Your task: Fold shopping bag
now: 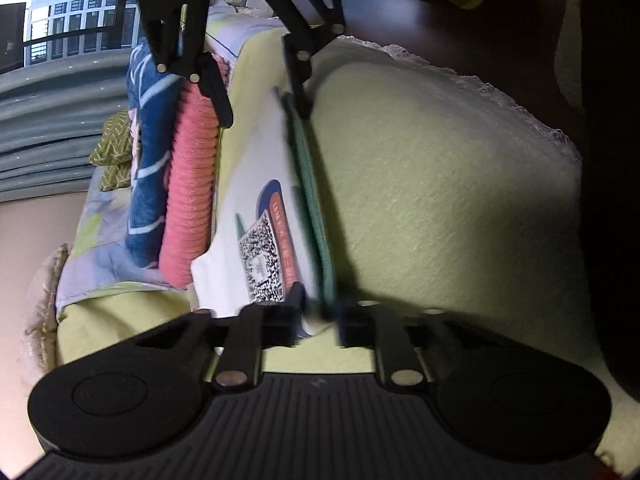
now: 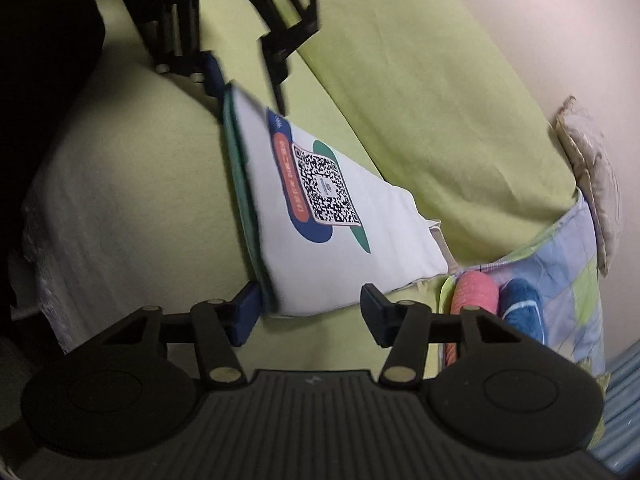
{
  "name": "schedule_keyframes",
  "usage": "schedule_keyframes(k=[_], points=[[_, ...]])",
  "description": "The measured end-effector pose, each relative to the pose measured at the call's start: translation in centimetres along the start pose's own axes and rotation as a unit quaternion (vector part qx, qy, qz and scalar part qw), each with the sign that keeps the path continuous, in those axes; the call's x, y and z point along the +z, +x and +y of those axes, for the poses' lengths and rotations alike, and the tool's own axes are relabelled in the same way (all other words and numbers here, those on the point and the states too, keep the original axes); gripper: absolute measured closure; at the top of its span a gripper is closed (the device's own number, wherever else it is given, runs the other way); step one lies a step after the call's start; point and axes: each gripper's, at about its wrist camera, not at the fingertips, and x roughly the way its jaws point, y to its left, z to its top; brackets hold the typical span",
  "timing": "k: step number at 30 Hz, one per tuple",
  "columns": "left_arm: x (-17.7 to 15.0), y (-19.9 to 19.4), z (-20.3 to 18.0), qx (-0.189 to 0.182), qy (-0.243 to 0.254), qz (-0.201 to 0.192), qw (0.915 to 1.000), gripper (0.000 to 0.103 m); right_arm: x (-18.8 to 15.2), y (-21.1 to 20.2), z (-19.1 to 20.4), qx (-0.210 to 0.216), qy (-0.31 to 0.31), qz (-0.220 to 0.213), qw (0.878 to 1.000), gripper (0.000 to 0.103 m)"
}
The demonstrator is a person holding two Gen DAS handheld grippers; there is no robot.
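Note:
The white shopping bag [image 1: 256, 184] [image 2: 352, 240], printed with a QR code and edged in green, lies folded on a pale green bed sheet [image 1: 440, 200]. Its green edge is raised and throws a shadow on the sheet. My left gripper [image 1: 320, 312] has its fingers close together on one end of that edge; from the right wrist view the left gripper [image 2: 246, 88] is at the bag's far corner. My right gripper [image 2: 310, 312] stands wide open around the other corner, its left pad [image 2: 244, 312] beside the green edge. The right gripper [image 1: 260, 96] also shows in the left wrist view.
Folded pink [image 1: 188, 184] and blue [image 1: 148, 160] blankets are stacked on a patchwork quilt just past the bag. A person in dark clothing [image 1: 612, 160] is at the bed's lace-trimmed edge [image 1: 500, 92]. A curtain [image 1: 48, 128] and a window [image 1: 80, 20] lie beyond.

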Motion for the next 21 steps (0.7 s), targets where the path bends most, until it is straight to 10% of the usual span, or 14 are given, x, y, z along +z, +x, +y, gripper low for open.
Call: schedule_keyframes(k=[3, 6, 11, 16, 21], points=[[-0.2, 0.3, 1.0, -0.014, -0.049, -0.003, 0.9987, 0.095, -0.4, 0.5, 0.6, -0.005, -0.041, -0.016, 0.999, 0.062], [-0.8, 0.5, 2.9, -0.046, -0.129, -0.004, 0.9905, 0.097, -0.7, 1.0, 0.7, 0.012, -0.055, -0.028, 0.998, 0.089], [-2.6, 1.2, 7.9, -0.15, -0.301, 0.006, 0.9416, 0.096, -0.4, 1.8, -3.9, 0.115, 0.114, -0.005, 0.987, 0.092], [-4.9, 1.6, 11.7, -0.256, -0.434, 0.011, 0.8634, 0.093, -1.6, 2.3, -10.0, 0.27, 0.327, 0.019, 0.905, 0.092], [-6.9, 3.6, 13.2, -0.318, -0.524, 0.033, 0.7895, 0.09, -4.6, 6.0, -13.0, 0.369, 0.478, 0.07, 0.794, 0.092]])
